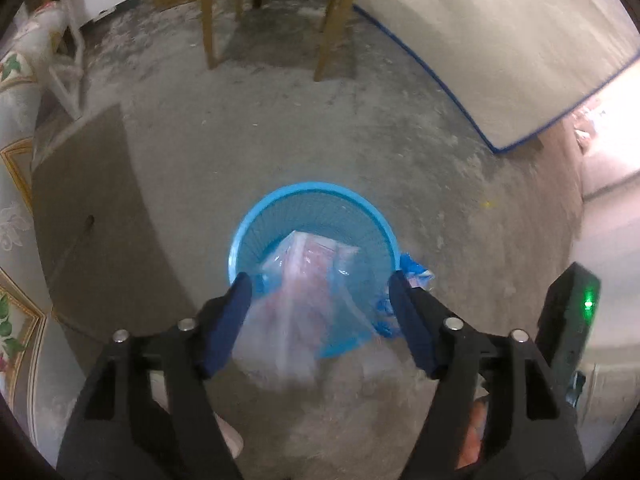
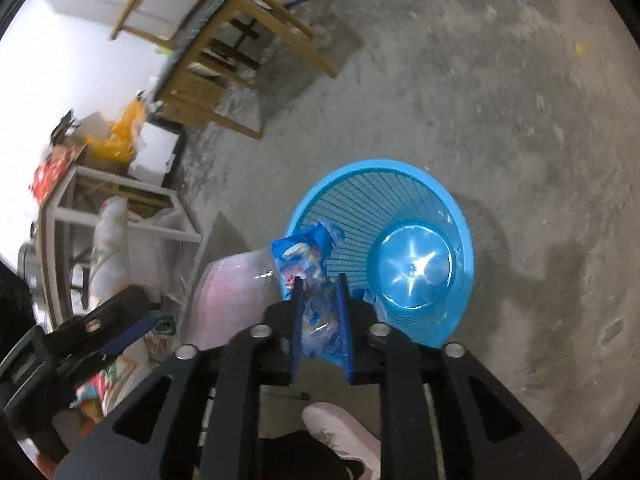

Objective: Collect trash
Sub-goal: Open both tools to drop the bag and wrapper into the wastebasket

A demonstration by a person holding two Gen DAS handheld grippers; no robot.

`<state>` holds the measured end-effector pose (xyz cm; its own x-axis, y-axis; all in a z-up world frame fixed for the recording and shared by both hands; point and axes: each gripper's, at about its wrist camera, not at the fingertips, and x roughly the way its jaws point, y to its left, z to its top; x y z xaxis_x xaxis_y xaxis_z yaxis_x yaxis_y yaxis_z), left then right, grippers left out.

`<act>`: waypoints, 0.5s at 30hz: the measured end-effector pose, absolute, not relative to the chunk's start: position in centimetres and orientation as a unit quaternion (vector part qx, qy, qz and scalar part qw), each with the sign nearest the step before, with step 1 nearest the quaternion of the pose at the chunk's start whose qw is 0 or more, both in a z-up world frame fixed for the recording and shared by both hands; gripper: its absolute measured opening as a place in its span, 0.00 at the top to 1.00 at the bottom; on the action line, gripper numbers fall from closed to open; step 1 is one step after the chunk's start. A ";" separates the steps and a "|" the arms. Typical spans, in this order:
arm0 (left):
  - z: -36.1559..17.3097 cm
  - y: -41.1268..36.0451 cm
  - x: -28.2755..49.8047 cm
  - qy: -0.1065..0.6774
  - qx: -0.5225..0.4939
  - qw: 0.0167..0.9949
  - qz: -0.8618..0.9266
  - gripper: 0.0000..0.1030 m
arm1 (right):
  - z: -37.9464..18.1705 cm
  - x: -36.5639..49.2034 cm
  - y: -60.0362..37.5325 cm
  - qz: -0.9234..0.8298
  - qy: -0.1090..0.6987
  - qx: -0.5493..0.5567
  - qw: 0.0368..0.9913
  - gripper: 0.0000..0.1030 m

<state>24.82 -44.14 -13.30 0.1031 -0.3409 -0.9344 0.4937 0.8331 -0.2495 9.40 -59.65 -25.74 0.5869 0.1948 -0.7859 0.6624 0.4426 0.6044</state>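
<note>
Seen from the left wrist camera, the left gripper point(image 1: 320, 300) points steeply down at a concrete floor point(image 1: 360, 152), its two blue-padded fingers spread wide apart. Between them, and touching neither pad as far as can be seen, hangs a clear plastic bag point(image 1: 288, 320) with pinkish contents; it is blurred, and its far end lies inside a round blue basket point(image 1: 312, 208) that stands on the floor just beyond the fingertips. Just past the right-hand finger, at the basket's rim, a crumpled blue wrapper point(image 1: 414, 270) shows. Farther ahead stand the legs of a wooden chair point(image 1: 276, 20), and beyond the claw to the right a pale mat with a blue edge point(image 1: 500, 60) lies on the floor. At the right edge is the dark body of the other gripper with a green light. Seen from the right wrist camera, the right gripper point(image 2: 320, 288) has its jaws close together with only a narrow gap, and crumpled blue and clear plastic trash point(image 2: 308, 256) is caught between the pads, bunching out past the fingertips. The blue basket point(image 2: 384, 184) lies directly ahead and slightly to the right, its bottom bare on that side. To the claw's left the clear bag point(image 2: 236, 288) shows beside the basket's rim, with the left gripper point(image 2: 132, 320) lower left. A pale shoe point(image 2: 344, 432) shows below the claw.
</note>
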 end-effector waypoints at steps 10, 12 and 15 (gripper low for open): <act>-10.9 -41.8 23.9 0.578 0.055 0.759 -0.296 0.25 | -24.9 7.3 -59.1 -0.185 0.421 0.485 0.744 0.66; -9.5 -41.1 23.0 0.564 0.048 0.766 -0.303 0.24 | -23.3 6.4 -58.5 -0.192 0.419 0.465 0.756 0.61; -6.5 -39.7 20.9 0.528 0.047 0.785 -0.321 0.22 | -20.6 5.2 -57.1 -0.208 0.424 0.420 0.776 0.47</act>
